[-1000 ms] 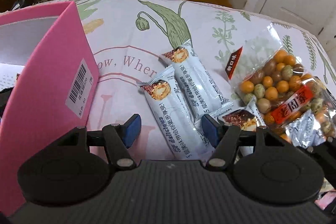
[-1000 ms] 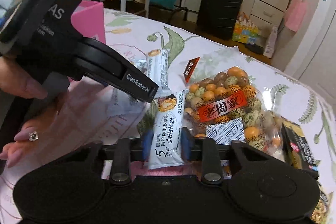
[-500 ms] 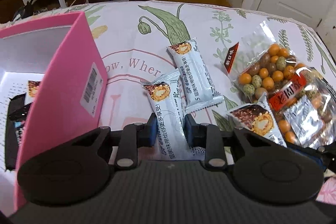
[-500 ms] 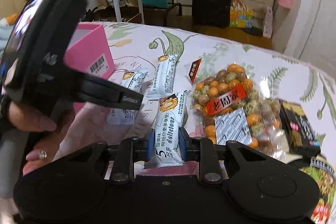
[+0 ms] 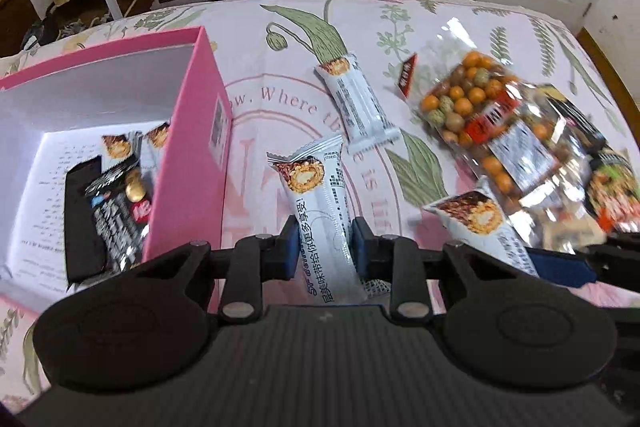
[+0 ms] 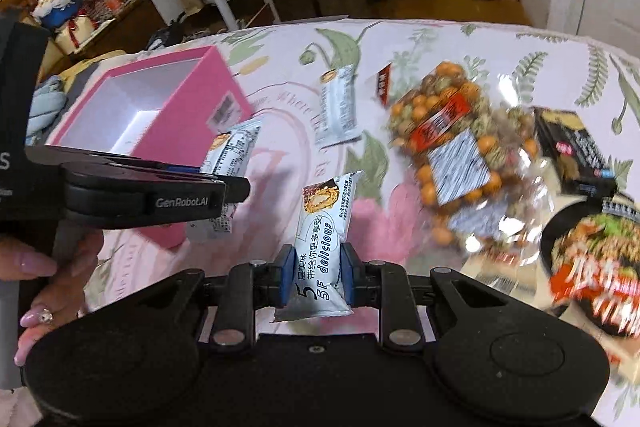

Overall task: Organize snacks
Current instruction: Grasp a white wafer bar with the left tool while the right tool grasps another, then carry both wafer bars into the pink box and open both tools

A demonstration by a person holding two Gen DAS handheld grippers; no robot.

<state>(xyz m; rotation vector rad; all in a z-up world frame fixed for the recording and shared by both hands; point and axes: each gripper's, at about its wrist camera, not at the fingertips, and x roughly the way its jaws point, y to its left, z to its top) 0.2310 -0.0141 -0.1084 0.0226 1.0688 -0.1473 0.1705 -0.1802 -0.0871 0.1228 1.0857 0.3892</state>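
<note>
white snack bars (image 5: 320, 211) 3 | pink box (image 5: 188, 163) 1 | nut bag (image 5: 492, 131) 1

- The box (image 5: 188, 163) stands at the left of the table (image 5: 460, 23), with wrapped snacks (image 5: 116, 203) inside it.
- A snack bar (image 5: 358, 103) lies on the table, right of the box.
- The bag of coated nuts (image 5: 492, 123) lies right of that bar.
- The noodle packs (image 6: 588, 227) lie right of the bag, partly under it.

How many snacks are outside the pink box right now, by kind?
White snack bars: 3 (left claw, right claw, one loose)
Nut bag: 1
Dark noodle packs: 2
Total: 6
</note>
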